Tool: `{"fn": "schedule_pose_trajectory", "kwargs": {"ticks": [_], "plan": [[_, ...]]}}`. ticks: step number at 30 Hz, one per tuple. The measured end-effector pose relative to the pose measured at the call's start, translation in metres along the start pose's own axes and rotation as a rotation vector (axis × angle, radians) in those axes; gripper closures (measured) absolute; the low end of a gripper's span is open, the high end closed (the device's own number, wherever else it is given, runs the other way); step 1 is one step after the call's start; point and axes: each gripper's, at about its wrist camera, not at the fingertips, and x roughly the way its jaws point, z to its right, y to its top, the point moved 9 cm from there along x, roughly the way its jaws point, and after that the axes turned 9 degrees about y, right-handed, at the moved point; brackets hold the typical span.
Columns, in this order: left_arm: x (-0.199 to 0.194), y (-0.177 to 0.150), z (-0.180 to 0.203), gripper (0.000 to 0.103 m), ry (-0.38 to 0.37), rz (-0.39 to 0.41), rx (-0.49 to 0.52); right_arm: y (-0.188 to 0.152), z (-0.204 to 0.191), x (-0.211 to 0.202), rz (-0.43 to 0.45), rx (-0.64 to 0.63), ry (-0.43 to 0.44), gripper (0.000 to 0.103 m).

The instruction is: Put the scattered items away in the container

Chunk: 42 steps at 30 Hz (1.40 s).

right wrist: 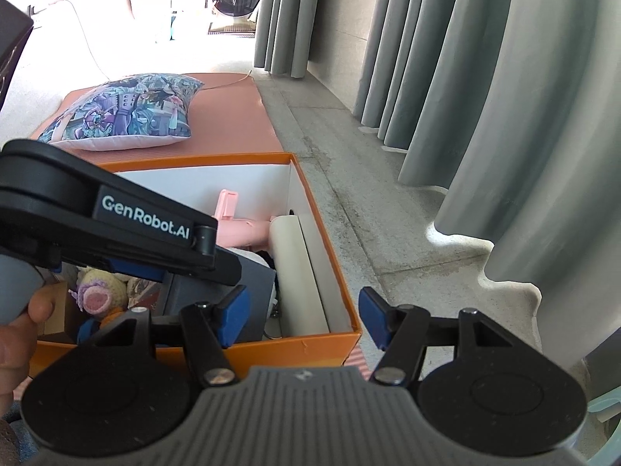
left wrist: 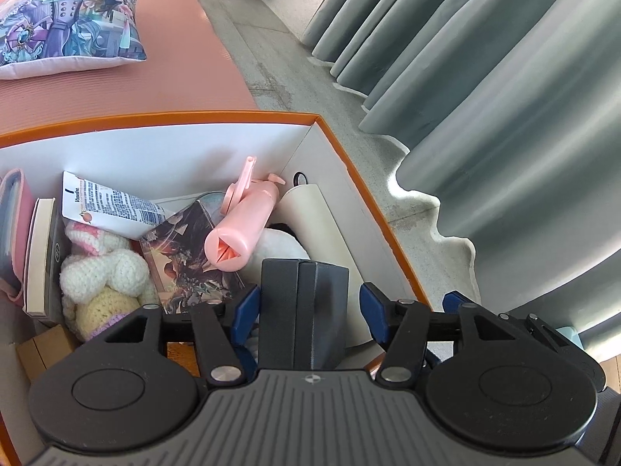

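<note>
Dark grey and matte, the small box point(left wrist: 304, 310) stood between the pads of the left hand-held gripper point(left wrist: 306, 310), just inside the near edge of the orange container point(left wrist: 372, 194); the blue pads stood clear of its sides with a gap on each, so the jaws were open and nothing was gripped. The box looked stiff, flat-faced and light, judged easy to pinch across two opposite faces, with little risk of slip on the matte finish. The right hand-held gripper point(right wrist: 302, 310) hovered over the near right corner of the container with its jaws well apart and empty. Inside the container, further on: a crocheted soft toy point(left wrist: 104, 272) at left, soft and compressible, best taken round the body; a printed card box point(left wrist: 186, 256) leaning at centre; a pink plastic bottle-shaped item point(left wrist: 244, 217) lying tilted, smooth and likely slippery, best held at mid-body; a cream cylinder point(left wrist: 310, 225) along the right wall; a white tube point(left wrist: 112, 206) propped against the back. Books or cases point(left wrist: 23, 240) stood upright at far left. Beyond the container lay a pink mat point(left wrist: 155, 70) carrying a patterned cushion point(left wrist: 70, 23), with grey curtains point(left wrist: 504, 97) hanging at right over the floor. No loose items were visible outside the container.
</note>
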Motion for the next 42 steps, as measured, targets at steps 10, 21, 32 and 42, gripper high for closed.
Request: {"fn": "schedule_pose_trajectory", "kwargs": {"ticks": [10,21,32,42], "plan": [[-0.039,0.009,-0.015,0.031,0.059,0.136,-0.01,0.002,0.001,-0.005,0.018,-0.019,-0.022,0.033],[-0.101,0.016,-0.047,0.031,0.145,0.292,-0.034,0.015,-0.034,-0.028,0.084,0.013,0.098,0.031],[-0.155,0.007,-0.081,0.031,0.287,0.397,-0.048,0.049,-0.077,-0.074,0.23,-0.013,0.244,0.024],[-0.149,-0.036,-0.094,0.028,0.361,0.447,-0.089,0.038,-0.079,-0.079,0.257,-0.127,0.242,0.018]]}}
